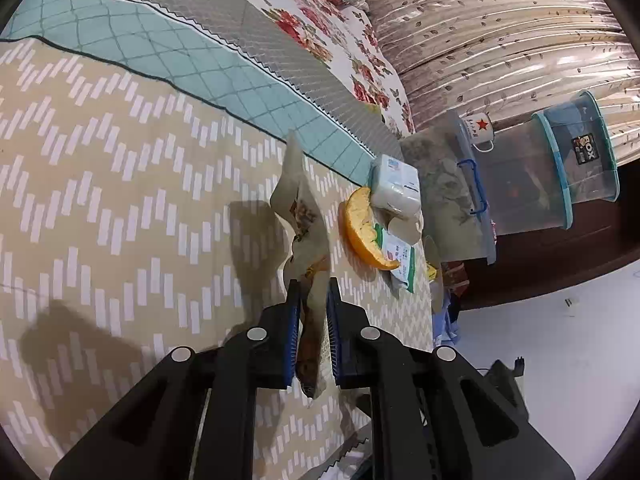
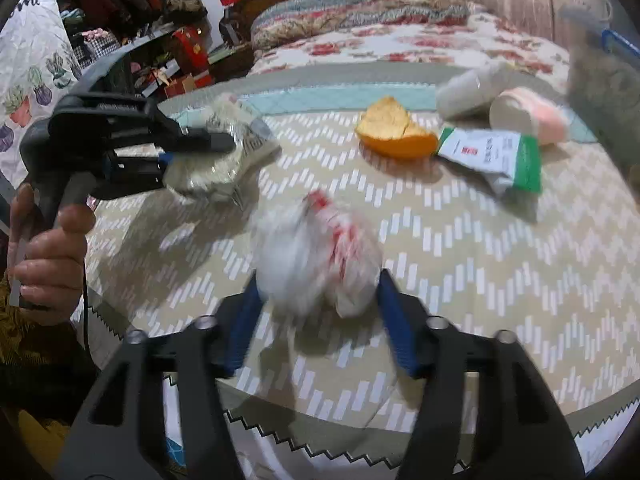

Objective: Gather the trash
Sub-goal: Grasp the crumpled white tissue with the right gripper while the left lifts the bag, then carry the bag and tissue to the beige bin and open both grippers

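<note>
Two grippers are being shown over a bed covered with a beige zigzag-patterned cloth (image 2: 480, 280). The left gripper (image 1: 313, 292) is being held nearly closed, its blue pads (image 1: 294, 320) being pressed on a crinkled wrapper (image 1: 298, 216) that is rising from between them toward the middle of the left wrist frame; in the right wrist view the same gripper (image 2: 224, 148) is being seen at the left of the frame, clenched on the pale wrapper (image 2: 224, 160) and being carried by a hand (image 2: 52, 256) at the lower left edge.

The right gripper (image 2: 318, 284) is being held fairly wide, its jaws parted at the lower centre of the frame. A white plastic bag with red print (image 2: 320, 256) is being seen between them, blurred; whether the pads are touching it cannot be told.

At the upper right of the right wrist frame, an orange peel (image 2: 396, 136) is lying just beside a white-and-green packet (image 2: 492, 156), with a white roll (image 2: 468, 88) and a pale pink roll (image 2: 532, 116) near behind them.

At the right of the left wrist frame, clear plastic storage boxes (image 1: 560, 168) with blue rims and a blue latch are being seen stacked; their contents are too dim to be told. A white mug with a red star (image 1: 480, 128) is being seen on the nearest grey box (image 1: 448, 184).
</note>
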Demonstrator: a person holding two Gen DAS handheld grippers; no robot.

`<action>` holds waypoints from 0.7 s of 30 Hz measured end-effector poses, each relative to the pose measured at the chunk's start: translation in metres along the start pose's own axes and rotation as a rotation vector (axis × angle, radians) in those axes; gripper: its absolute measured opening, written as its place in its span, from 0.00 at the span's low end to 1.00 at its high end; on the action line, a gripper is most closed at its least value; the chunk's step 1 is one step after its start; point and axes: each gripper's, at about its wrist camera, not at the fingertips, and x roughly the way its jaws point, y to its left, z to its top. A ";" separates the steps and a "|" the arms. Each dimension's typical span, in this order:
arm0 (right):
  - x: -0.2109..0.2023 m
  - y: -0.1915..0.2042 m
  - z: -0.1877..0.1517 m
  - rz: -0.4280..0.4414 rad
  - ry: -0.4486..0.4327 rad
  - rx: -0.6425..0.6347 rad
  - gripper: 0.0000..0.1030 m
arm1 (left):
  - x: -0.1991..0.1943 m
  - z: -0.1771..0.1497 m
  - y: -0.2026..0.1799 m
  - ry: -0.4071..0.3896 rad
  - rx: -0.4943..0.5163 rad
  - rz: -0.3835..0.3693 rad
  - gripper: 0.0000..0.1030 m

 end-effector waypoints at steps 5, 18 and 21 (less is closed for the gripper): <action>-0.004 0.000 0.000 -0.006 -0.013 -0.004 0.66 | -0.002 -0.001 -0.001 -0.015 -0.005 0.002 0.56; -0.004 -0.005 -0.006 -0.005 -0.020 -0.012 0.44 | 0.015 -0.010 -0.014 0.028 0.044 0.022 0.06; -0.004 -0.005 -0.005 0.012 -0.016 -0.025 0.41 | 0.015 -0.015 -0.028 0.032 0.091 0.026 0.06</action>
